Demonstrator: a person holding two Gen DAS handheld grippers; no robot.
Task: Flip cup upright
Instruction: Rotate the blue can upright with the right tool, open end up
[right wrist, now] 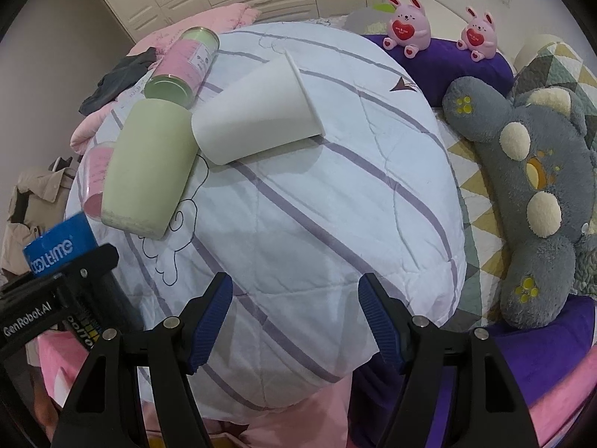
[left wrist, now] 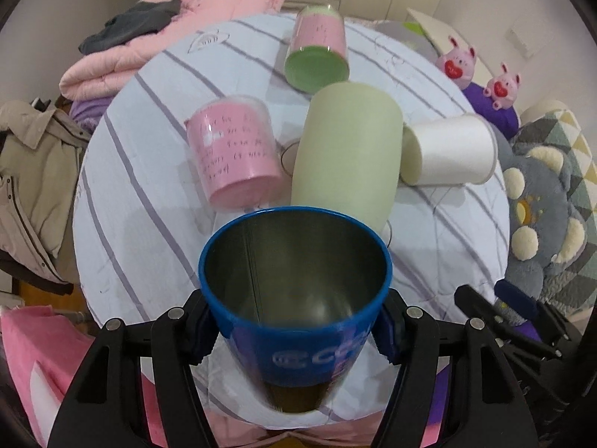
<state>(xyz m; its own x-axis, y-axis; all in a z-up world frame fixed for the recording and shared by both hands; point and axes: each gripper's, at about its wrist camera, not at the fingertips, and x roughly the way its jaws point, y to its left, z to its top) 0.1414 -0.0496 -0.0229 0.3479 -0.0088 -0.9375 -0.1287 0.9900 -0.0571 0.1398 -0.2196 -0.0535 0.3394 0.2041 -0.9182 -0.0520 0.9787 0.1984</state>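
My left gripper [left wrist: 294,330] is shut on a blue metal cup [left wrist: 298,298], held mouth up above the near edge of the striped white quilt [left wrist: 149,205]. The blue cup also shows at the left edge of the right wrist view [right wrist: 59,246]. On the quilt lie a pale green cup [left wrist: 347,149], a white paper cup [left wrist: 447,153], a pink clear cup [left wrist: 235,153] and a pink-and-green can [left wrist: 317,52], all on their sides. My right gripper [right wrist: 294,317] is open and empty above the quilt [right wrist: 317,205], near the green cup [right wrist: 149,164] and the white cup [right wrist: 257,108].
A grey plush toy [right wrist: 533,201] lies to the right on a patterned blanket. Two pink plush rabbits [right wrist: 406,26] sit on a purple cushion at the back. A pink blanket [left wrist: 130,56] with dark clothes lies at the back left. White cabinets stand behind.
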